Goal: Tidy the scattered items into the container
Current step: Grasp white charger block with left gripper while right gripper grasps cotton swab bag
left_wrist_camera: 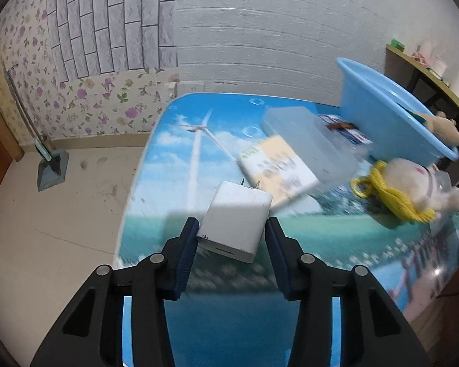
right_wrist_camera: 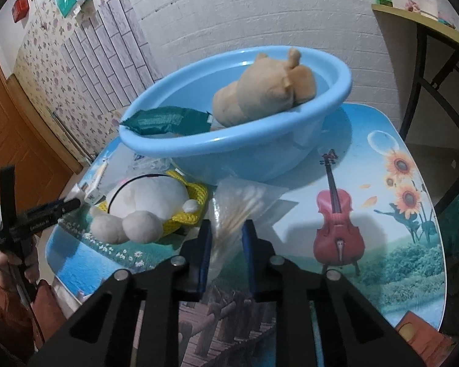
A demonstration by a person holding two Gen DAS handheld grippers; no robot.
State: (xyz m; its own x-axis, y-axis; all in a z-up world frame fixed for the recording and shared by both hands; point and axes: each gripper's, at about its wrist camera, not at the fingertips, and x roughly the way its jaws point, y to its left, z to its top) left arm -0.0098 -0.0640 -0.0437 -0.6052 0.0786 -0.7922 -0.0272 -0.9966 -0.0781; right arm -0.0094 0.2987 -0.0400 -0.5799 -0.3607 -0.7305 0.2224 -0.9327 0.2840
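Left tongs [left_wrist_camera: 231, 229] pinch a white charger [left_wrist_camera: 235, 220] just above the printed surface [left_wrist_camera: 336, 229]; right tongs [right_wrist_camera: 226, 229] are pressed together on a clear bag of cotton swabs [right_wrist_camera: 244, 202]. Behind stands a blue basin [right_wrist_camera: 260, 140] holding a tan plush toy [right_wrist_camera: 266, 91] and green packet [right_wrist_camera: 165, 120]. A white plush toy [right_wrist_camera: 147, 205] lies beside the bag.

Surface [right_wrist_camera: 407, 263]: printed scenic cover showing violin, sunflowers, wind turbine.
12 o'clock: blue basin [right_wrist_camera: 260, 146].
9 o'clock: white plush toy [right_wrist_camera: 147, 202] with yellow knit.
6 o'clock: clear bag of cotton swabs [right_wrist_camera: 244, 198].
Left wrist view: booklet [left_wrist_camera: 278, 168], clear box [left_wrist_camera: 309, 140], white charger [left_wrist_camera: 235, 220].
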